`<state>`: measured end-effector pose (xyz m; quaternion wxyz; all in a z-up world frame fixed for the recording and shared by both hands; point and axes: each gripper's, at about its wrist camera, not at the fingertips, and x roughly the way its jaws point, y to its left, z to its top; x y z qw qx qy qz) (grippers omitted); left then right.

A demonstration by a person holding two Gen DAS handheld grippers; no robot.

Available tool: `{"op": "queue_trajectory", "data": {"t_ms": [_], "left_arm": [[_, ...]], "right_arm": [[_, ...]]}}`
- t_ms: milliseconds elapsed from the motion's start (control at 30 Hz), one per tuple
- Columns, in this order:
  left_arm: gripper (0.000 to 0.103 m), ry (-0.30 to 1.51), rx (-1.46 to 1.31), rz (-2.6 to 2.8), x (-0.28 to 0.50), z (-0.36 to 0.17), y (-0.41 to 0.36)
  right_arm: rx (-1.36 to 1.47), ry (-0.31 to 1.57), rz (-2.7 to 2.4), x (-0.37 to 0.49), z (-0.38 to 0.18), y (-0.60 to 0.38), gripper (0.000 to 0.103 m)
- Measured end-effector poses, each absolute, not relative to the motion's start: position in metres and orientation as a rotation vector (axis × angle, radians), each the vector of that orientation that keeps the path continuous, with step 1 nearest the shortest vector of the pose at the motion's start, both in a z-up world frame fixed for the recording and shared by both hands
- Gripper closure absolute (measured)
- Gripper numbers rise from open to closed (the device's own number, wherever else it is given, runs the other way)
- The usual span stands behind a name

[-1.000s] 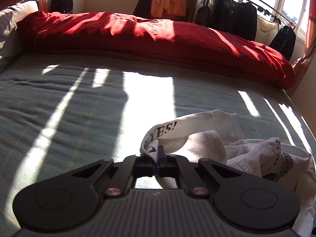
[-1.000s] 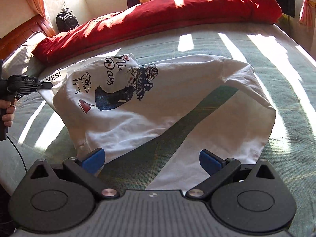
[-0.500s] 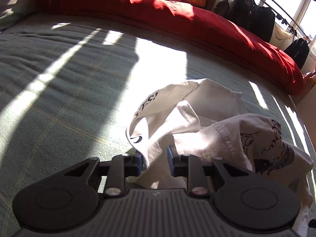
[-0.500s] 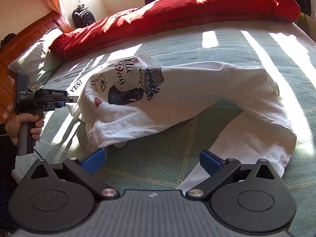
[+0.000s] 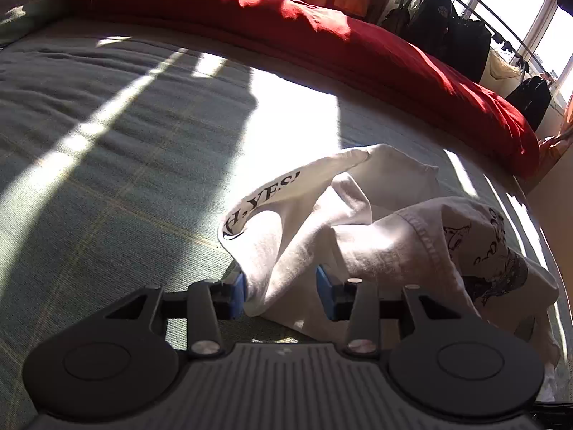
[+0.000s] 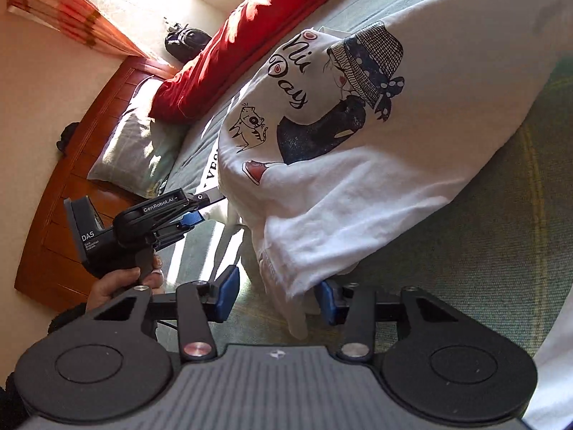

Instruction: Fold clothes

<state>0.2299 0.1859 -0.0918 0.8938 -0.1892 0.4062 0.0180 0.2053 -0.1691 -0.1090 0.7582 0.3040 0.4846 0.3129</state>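
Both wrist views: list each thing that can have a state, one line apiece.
White T-shirt: crumpled, unfolded, print facing up, lying on the bed.
Left claw: open, cloth between its blue pads, not clamped.
Right claw: open, the shirt's hem corner hanging between its pads.
Red duvet: bunched along the far side.
Pillow: lying against the wooden headboard.
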Motion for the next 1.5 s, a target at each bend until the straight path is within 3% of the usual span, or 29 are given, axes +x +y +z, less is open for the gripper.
{"op": "queue_trajectory", "data": {"t_ms": [67,300,633,733,767,800,833,867,1200,1500], "left_arm": [[0.060,0.840,-0.396,0.037,0.226,-0.092,0.191],[0.047,0.853,-0.396,0.039,0.219,-0.098,0.190],[0.044,0.850,-0.409,0.067,0.230,-0.117,0.185],[0.039,0.828,-0.427,0.081,0.236,-0.121,0.184],[0.041,0.822,-0.431,0.080,0.238,-0.122,0.183],[0.050,0.827,-0.423,0.072,0.241,-0.122,0.180],[0.070,0.839,-0.407,0.058,0.243,-0.121,0.177],[0.100,0.849,-0.391,0.044,0.245,-0.120,0.173],[0.100,0.756,-0.200,0.036,0.219,-0.032,0.191],[0.100,0.736,-0.128,0.115,0.199,0.010,0.225]], "right_arm": [[0.650,1.048,0.663,0.206,-0.108,-0.167,0.090],[0.575,0.951,0.552,0.202,-0.076,-0.200,0.092],[0.421,0.899,0.316,0.199,-0.047,-0.258,0.094],[0.392,0.912,0.323,0.189,-0.051,-0.258,0.090],[0.371,0.919,0.329,0.186,-0.051,-0.254,0.089],[0.348,0.924,0.334,0.183,-0.050,-0.250,0.088],[0.323,0.927,0.338,0.179,-0.049,-0.246,0.088],[0.304,0.928,0.343,0.177,-0.048,-0.242,0.088],[0.250,0.876,0.380,0.157,-0.025,-0.237,0.082],[0.261,0.828,0.373,0.136,-0.004,-0.247,0.082]]}}
